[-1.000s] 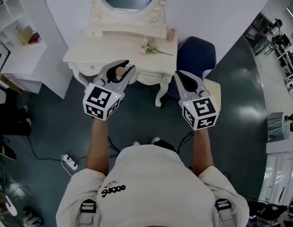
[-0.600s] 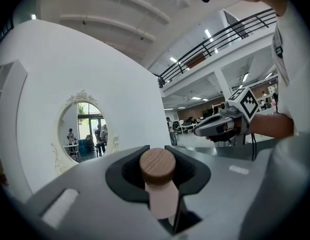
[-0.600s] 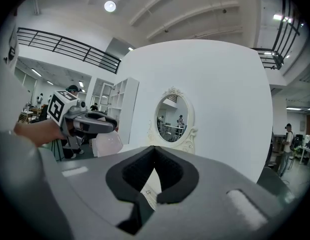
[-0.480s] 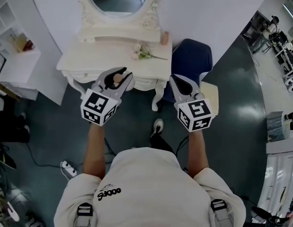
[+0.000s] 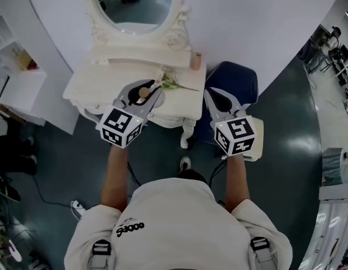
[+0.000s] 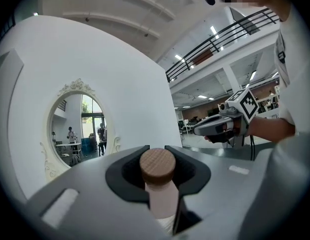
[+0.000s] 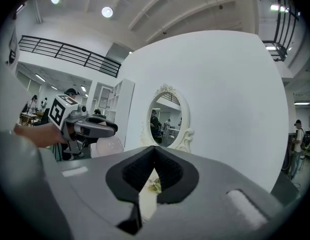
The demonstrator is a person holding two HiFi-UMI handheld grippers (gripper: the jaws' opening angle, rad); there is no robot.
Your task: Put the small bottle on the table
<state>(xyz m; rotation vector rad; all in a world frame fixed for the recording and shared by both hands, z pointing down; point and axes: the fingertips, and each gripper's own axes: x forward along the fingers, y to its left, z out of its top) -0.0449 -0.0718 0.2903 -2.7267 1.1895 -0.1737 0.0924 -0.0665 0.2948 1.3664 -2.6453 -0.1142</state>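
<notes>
The small bottle [image 5: 142, 92], pale pink with a round wooden cap, stands upright between the jaws of my left gripper [image 5: 149, 84], which is shut on it. In the left gripper view the bottle [image 6: 159, 189] fills the gap between the dark pads. This gripper hangs over the front part of the white dressing table [image 5: 100, 80]. My right gripper [image 5: 213, 92] is shut with nothing in it, level with the table's right front corner. In the right gripper view its jaws [image 7: 155, 148] meet at the tips and the table top shows through the gap.
An oval mirror [image 5: 134, 4] stands at the table's back. A second small bottle [image 5: 196, 61] stands at the back right corner, and a flower sprig [image 5: 172, 85] lies near the middle. A dark blue chair [image 5: 236, 80] is right of the table, white shelves [image 5: 13, 72] left.
The person has stepped toward the table. Both grippers moved forward together; the left one, still holding the bottle, now reaches over the table's front edge.
</notes>
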